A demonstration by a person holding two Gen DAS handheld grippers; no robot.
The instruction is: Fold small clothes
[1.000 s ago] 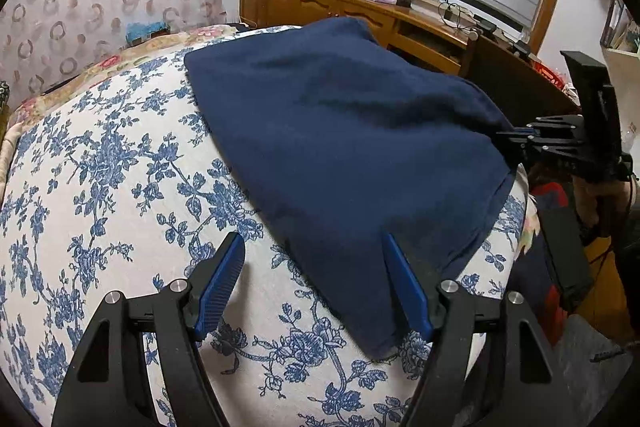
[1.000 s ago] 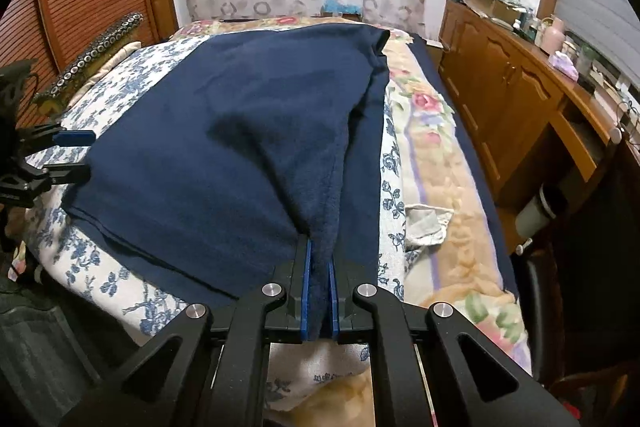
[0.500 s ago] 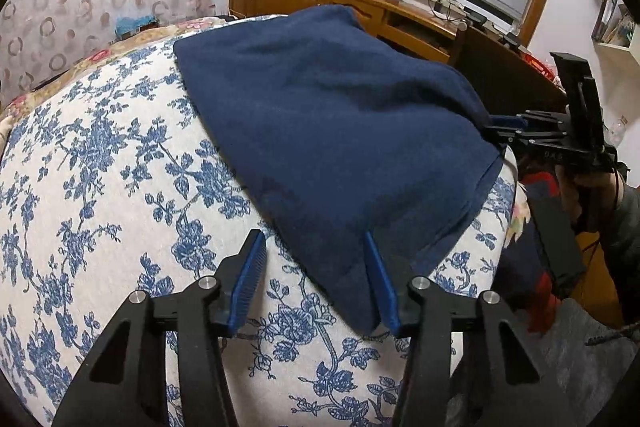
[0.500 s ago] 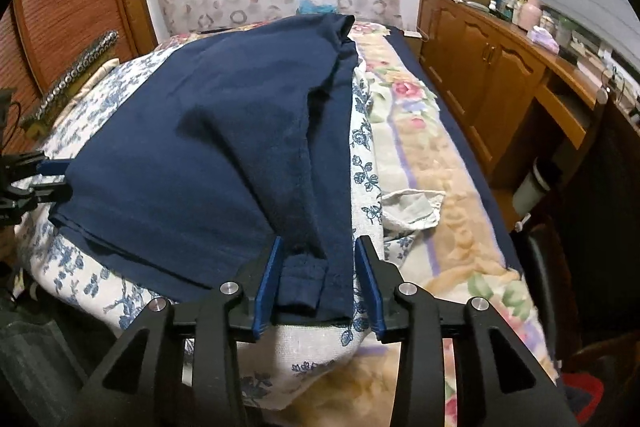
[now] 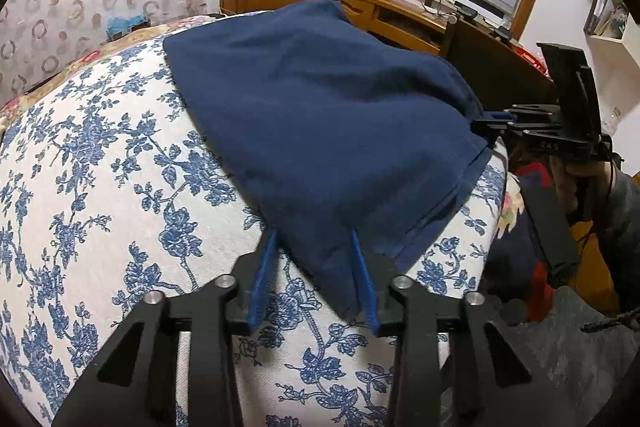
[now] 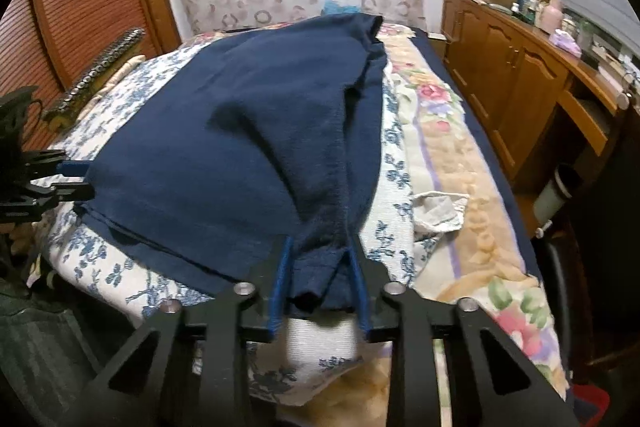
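A navy blue garment (image 5: 320,123) lies folded over on a blue-flowered white bed cover (image 5: 100,187); it also shows in the right wrist view (image 6: 240,147). My left gripper (image 5: 316,279) is open, its blue fingers either side of the garment's near corner. My right gripper (image 6: 320,287) is open around the other near corner with the hem between its fingers. Each gripper shows at the edge of the other's view: the right one (image 5: 496,125), the left one (image 6: 76,179).
A wooden dresser (image 6: 520,87) with clutter on top stands along the right of the bed. A beige floral blanket (image 6: 460,187) and a small pale cloth (image 6: 438,211) lie beside the garment. A wooden slatted door (image 6: 80,7) is at left.
My right gripper opened and released the garment corner, which dropped onto the bed. My left gripper narrowed its opening and moved in around the near corner.
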